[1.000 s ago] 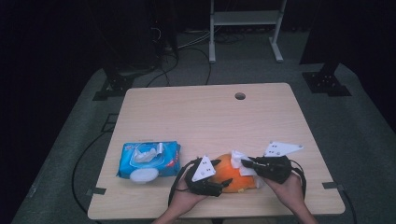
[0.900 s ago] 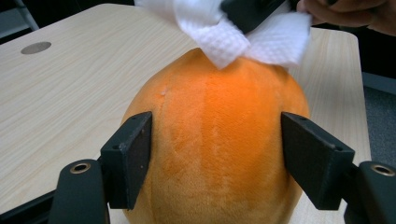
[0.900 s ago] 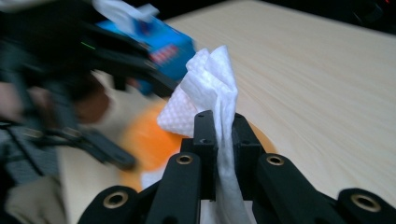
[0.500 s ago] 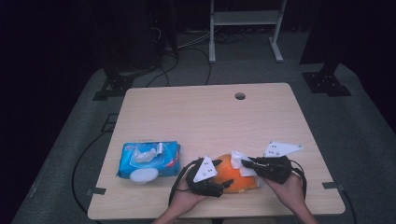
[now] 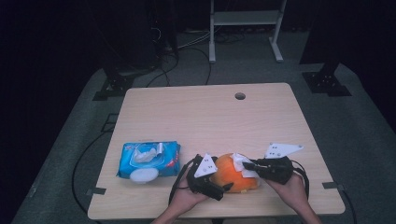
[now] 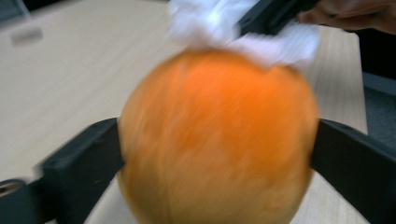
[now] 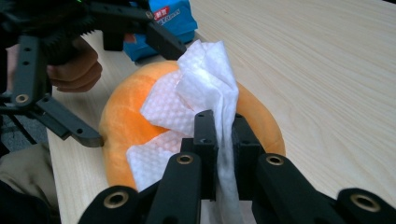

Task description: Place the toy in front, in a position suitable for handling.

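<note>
Just right of the blue wipes pack (image 5: 148, 160), our left gripper (image 5: 219, 183) has just widened around the orange ball (image 5: 236, 171), jaws flanking it. Our right gripper (image 5: 246, 164) pinches a white wipe (image 7: 205, 93) on the ball's top.

Embossed paper wipe (image 7: 205, 88), matt wooden table (image 7: 327, 70)

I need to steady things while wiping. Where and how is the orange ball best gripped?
Grip the orange ball across its widest middle, coming in level from the person's side, as the left gripper does. Its round shape probably slips from a hold off-centre, and this leaves the top free for the white wipe in the right gripper.
</note>
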Action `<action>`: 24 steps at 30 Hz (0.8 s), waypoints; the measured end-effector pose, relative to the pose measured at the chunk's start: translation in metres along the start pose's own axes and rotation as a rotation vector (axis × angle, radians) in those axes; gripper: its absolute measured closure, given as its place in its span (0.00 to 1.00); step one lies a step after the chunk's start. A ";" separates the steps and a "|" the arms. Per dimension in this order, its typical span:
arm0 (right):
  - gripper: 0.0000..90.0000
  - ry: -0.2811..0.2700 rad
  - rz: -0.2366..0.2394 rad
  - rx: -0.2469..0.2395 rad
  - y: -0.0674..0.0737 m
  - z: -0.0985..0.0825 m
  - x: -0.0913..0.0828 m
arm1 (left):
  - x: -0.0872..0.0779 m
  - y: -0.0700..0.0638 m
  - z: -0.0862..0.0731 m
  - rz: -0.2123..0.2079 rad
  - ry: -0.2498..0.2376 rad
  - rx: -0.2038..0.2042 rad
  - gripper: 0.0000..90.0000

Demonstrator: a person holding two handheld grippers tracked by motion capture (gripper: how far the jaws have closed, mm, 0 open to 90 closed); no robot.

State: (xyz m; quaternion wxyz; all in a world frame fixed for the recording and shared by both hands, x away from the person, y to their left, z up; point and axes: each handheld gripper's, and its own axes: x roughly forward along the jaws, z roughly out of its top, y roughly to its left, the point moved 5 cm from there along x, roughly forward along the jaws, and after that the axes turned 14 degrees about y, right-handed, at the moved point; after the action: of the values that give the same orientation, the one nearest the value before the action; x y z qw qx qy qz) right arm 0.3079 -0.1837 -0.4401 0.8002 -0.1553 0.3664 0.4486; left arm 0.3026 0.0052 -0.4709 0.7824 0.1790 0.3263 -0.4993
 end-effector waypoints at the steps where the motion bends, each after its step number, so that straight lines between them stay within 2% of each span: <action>1: 0.92 0.000 0.002 0.007 -0.001 -0.001 -0.001 | 0.002 0.002 -0.001 -0.012 0.003 -0.013 0.00; 2: 0.92 0.005 -0.002 0.013 -0.002 -0.001 -0.001 | 0.002 0.002 -0.001 -0.022 -0.001 -0.015 0.03; 4: 0.93 0.002 -0.024 0.018 -0.002 0.001 -0.005 | -0.002 0.001 0.001 -0.005 -0.007 0.003 0.16; 5: 0.93 -0.027 -0.035 0.005 0.002 0.005 -0.009 | -0.004 0.000 0.003 0.005 -0.011 0.017 0.21; 6: 0.93 -0.070 -0.031 -0.028 0.010 0.011 -0.014 | -0.004 -0.001 0.004 0.013 -0.013 0.029 0.25; 8: 0.93 -0.107 -0.026 -0.088 0.028 0.023 -0.018 | -0.005 -0.004 0.007 0.033 -0.026 0.057 0.27; 10: 0.93 -0.083 -0.040 -0.133 0.036 0.028 -0.012 | -0.006 -0.005 0.009 0.038 -0.037 0.065 0.29; 11: 0.93 -0.059 -0.049 -0.135 0.036 0.028 -0.007 | -0.007 -0.006 0.009 0.041 -0.042 0.066 0.29; 12: 0.93 -0.042 -0.056 -0.130 0.032 0.025 -0.003 | -0.008 -0.006 0.009 0.045 -0.039 0.077 0.29; 13: 0.93 -0.044 -0.035 -0.107 0.027 0.021 -0.002 | -0.008 -0.006 0.008 0.041 -0.038 0.080 0.29; 14: 0.93 -0.049 -0.008 -0.068 0.021 0.018 -0.003 | -0.008 -0.006 0.008 0.036 -0.045 0.074 0.29; 15: 0.93 -0.046 -0.009 -0.047 0.016 0.014 -0.005 | -0.006 -0.005 0.007 0.028 -0.043 0.061 0.24; 18: 0.93 -0.025 -0.050 -0.006 0.003 0.005 -0.010 | -0.002 0.001 0.005 0.018 -0.021 0.005 0.07; 19: 0.93 -0.016 -0.057 0.004 0.000 0.002 -0.010 | 0.001 0.004 0.004 -0.006 -0.006 -0.026 0.02; 20: 0.93 -0.009 -0.063 0.013 -0.002 0.000 -0.010 | 0.005 0.007 0.002 -0.056 0.018 -0.064 0.00; 21: 0.93 -0.002 -0.066 0.022 -0.004 0.000 -0.009 | 0.006 0.009 0.000 -0.072 0.023 -0.079 0.00; 22: 0.93 -0.001 -0.067 0.018 -0.003 0.000 -0.009 | 0.005 0.009 -0.001 -0.080 0.018 -0.077 0.03; 23: 0.93 0.003 -0.073 0.013 -0.001 0.002 -0.008 | 0.002 0.009 -0.001 -0.065 0.014 -0.057 0.11; 24: 0.93 -0.003 -0.079 -0.001 0.001 0.004 -0.009 | 0.000 0.008 0.001 -0.059 0.007 -0.046 0.15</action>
State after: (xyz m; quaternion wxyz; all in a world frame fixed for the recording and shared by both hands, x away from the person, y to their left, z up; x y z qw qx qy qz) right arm 0.3060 -0.1865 -0.4308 0.8177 -0.1695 0.3586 0.4171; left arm 0.3099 0.0081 -0.4709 0.7699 0.1532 0.3456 -0.5141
